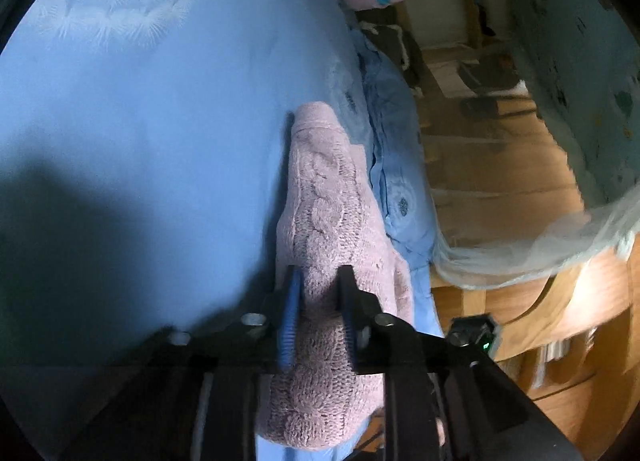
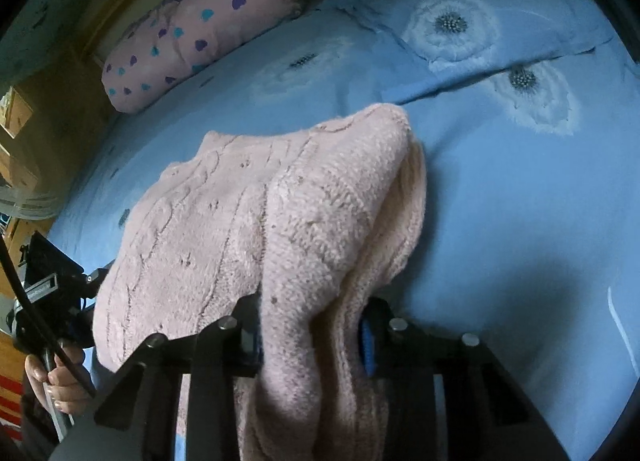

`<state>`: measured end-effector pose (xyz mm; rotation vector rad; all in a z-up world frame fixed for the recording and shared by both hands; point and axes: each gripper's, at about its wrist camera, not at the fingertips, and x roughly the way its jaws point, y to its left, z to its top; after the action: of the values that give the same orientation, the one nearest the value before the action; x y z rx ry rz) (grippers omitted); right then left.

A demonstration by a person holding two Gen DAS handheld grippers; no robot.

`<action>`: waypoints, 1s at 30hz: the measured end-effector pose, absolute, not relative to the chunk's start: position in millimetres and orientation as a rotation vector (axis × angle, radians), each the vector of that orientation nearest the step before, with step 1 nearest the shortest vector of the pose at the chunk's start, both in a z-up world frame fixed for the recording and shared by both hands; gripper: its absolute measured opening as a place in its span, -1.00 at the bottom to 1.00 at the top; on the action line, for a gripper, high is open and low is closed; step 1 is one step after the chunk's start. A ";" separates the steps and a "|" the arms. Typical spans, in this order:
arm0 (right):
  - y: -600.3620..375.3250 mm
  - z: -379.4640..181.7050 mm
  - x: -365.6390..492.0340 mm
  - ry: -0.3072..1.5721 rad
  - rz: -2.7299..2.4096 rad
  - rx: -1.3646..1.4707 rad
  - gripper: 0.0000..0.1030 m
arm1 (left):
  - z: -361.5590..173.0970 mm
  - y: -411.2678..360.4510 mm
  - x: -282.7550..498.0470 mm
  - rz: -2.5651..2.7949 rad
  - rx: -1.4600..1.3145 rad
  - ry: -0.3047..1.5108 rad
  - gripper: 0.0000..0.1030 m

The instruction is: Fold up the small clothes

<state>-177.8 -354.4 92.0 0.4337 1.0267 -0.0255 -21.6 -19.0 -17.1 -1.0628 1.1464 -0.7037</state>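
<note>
A pink cable-knit sweater [image 1: 324, 197] lies on the blue bed sheet [image 1: 140, 121] near the bed's edge. In the left wrist view my left gripper [image 1: 319, 293] is shut on one end of the sweater, and the knit bunches between its blue pads. In the right wrist view the sweater [image 2: 248, 221] is folded over itself in a thick heap. My right gripper [image 2: 310, 317] is shut on a bundle of several knit layers. The left gripper's body [image 2: 48, 293] shows at the sweater's left edge, held by a person's hand [image 2: 56, 381]; its fingertips are hidden behind the knit.
A pink pillow with heart prints [image 2: 192, 33] lies at the head of the bed beside a blue pillow with white flowers [image 2: 460, 29]. Past the bed's edge are a wooden floor [image 1: 500, 165], a wooden frame [image 1: 560, 301] and pale netting [image 1: 540, 245].
</note>
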 end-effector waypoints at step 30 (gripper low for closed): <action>-335.0 100.6 -172.1 1.041 0.034 0.371 -0.37 | 41.5 -101.9 -59.0 -0.591 -0.427 1.065 -0.53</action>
<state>-172.1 -335.0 100.6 0.3709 1.0413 0.0339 -59.0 -101.9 41.5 -0.4274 1.0652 -0.5907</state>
